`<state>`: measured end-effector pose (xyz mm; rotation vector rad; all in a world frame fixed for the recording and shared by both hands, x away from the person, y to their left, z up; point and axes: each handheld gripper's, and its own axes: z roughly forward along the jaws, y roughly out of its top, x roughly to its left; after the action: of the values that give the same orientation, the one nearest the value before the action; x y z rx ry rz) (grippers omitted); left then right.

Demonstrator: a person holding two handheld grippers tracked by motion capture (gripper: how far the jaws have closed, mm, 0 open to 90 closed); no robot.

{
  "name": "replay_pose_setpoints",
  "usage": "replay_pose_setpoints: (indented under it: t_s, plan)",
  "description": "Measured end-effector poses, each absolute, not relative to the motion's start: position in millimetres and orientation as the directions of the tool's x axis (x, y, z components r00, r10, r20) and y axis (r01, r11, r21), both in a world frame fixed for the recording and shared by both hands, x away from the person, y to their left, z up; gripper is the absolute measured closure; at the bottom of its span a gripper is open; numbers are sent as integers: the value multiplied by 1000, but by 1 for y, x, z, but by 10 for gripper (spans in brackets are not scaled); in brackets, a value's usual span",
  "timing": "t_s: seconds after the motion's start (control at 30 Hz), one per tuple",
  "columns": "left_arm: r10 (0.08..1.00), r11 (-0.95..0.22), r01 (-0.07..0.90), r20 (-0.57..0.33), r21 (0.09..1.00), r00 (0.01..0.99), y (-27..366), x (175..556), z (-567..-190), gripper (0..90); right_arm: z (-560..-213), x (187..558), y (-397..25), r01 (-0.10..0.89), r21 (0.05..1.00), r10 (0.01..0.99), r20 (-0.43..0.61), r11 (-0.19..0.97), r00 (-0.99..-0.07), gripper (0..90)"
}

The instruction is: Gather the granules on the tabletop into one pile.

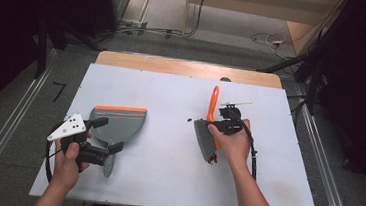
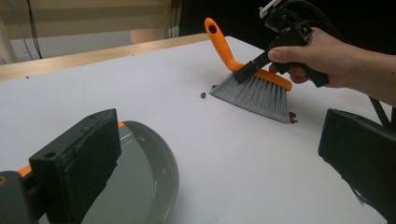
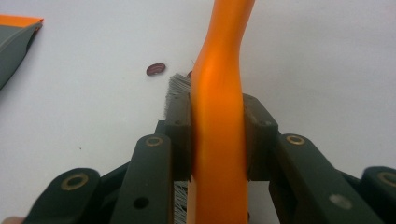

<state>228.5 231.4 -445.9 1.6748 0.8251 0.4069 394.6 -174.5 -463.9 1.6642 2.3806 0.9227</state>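
Sweep step: right gripper (image 1: 223,122) clamped on the orange hand brush (image 1: 211,116) mid-frame, left gripper (image 1: 101,137) spread open beside the grey dustpan (image 1: 119,122); next, push beans (image 2: 203,95) left toward it.

One table (image 1: 167,147) carries everything. On it lies one dustpan (image 1: 119,125), grey with an orange lip, at the near left. There is one brush (image 1: 207,130), orange-handled with grey bristles, at the right. Two claws are counted: the left claw (image 1: 108,136) by the dustpan and the right claw (image 1: 221,125) on the brush. Small dark red beans lie scattered: one (image 1: 189,119) just left of the brush's far end, and a small cluster (image 1: 211,159) at its near end, too small to count exactly.
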Motion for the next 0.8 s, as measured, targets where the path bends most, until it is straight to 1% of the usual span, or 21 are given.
replay_pose_setpoints:
  t_s: [0.17,0.33,0.47,0.63,0.73,0.8]
  plan:
    - [707,-84,304,-159,949,690,231,229,-446,0,-460,393,-174,827,532,863,317,180,-392,679]
    - [705,-86,304,-158,949,691,229,230,-446,0,-445,391,-166,813,556,856,322,175,-405,685]
    - [701,-92,305,-156,948,696,227,231,-446,0,-436,396,-149,803,567,850,319,183,-419,687]
    - [704,-91,306,-155,948,693,230,232,-446,0,-442,407,-123,817,544,840,342,189,-422,688]
    - [708,-78,305,-163,949,688,233,231,-446,0,-449,416,-117,837,520,849,352,172,-393,689]
    - [709,-77,306,-164,949,686,234,231,-446,0,-454,422,-121,850,506,862,353,151,-363,688]
